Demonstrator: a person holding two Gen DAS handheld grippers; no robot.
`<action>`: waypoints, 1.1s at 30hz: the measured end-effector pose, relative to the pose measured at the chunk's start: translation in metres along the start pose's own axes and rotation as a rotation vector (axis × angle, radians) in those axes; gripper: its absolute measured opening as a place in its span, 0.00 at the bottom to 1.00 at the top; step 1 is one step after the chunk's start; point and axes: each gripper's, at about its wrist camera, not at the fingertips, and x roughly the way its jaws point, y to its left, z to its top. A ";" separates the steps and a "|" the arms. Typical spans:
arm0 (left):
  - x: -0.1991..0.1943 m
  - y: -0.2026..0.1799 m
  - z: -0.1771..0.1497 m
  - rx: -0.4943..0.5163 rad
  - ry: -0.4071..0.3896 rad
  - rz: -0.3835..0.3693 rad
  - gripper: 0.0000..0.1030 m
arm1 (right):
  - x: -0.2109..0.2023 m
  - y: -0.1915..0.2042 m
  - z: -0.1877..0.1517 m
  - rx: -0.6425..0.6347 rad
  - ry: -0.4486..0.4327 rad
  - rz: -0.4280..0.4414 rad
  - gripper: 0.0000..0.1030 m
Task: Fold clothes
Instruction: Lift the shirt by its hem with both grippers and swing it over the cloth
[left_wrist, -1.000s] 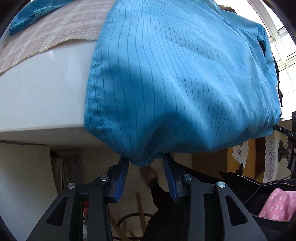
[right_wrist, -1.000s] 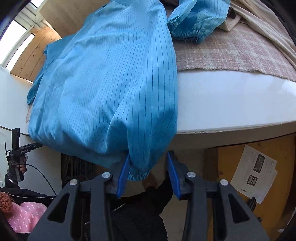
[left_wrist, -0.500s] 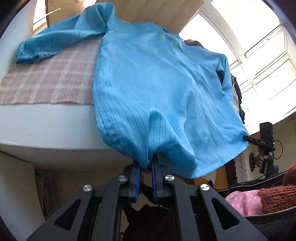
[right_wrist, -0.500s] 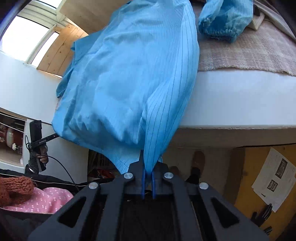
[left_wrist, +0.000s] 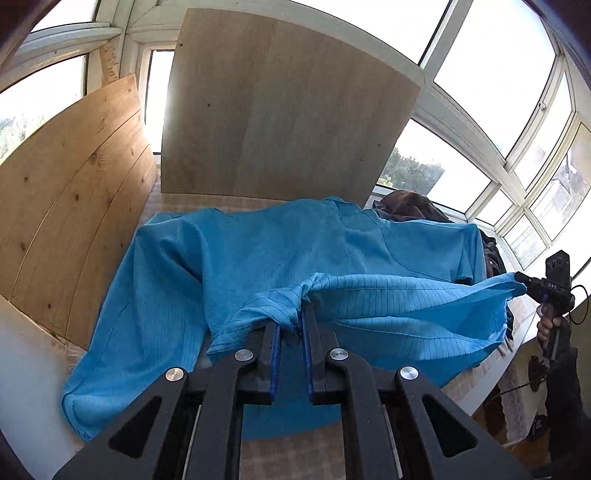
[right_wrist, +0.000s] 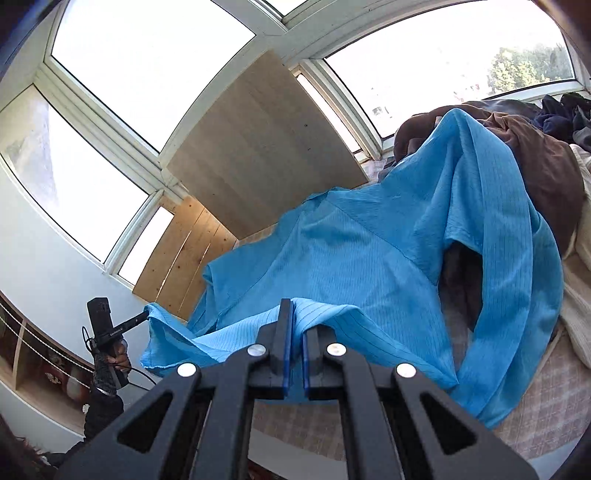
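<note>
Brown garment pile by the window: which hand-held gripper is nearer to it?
Right. The right hand-held gripper grips the blue shirt's hem on the brown garment pile's side; the left hand-held gripper grips it farther away.

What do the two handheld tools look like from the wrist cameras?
Both match: the left tool and the right tool have matte black angular frames with triangular cutouts, round silver bolt heads and thin blue pads lining the fingers. The other tool's black handle trails a cable.

Bright daylight floods in through the windows (left_wrist: 491, 74), which glare white. Fisheye curvature bends the edges; corners vignette dark.
</note>
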 end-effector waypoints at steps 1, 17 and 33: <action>0.005 -0.001 0.005 0.005 0.007 0.005 0.09 | 0.006 -0.002 0.010 0.007 0.002 -0.011 0.04; -0.096 -0.028 -0.033 0.099 -0.079 -0.052 0.09 | -0.037 0.021 0.004 -0.036 0.064 -0.032 0.04; -0.213 -0.082 -0.112 0.234 -0.163 -0.052 0.09 | -0.182 0.127 -0.028 -0.241 -0.100 -0.087 0.04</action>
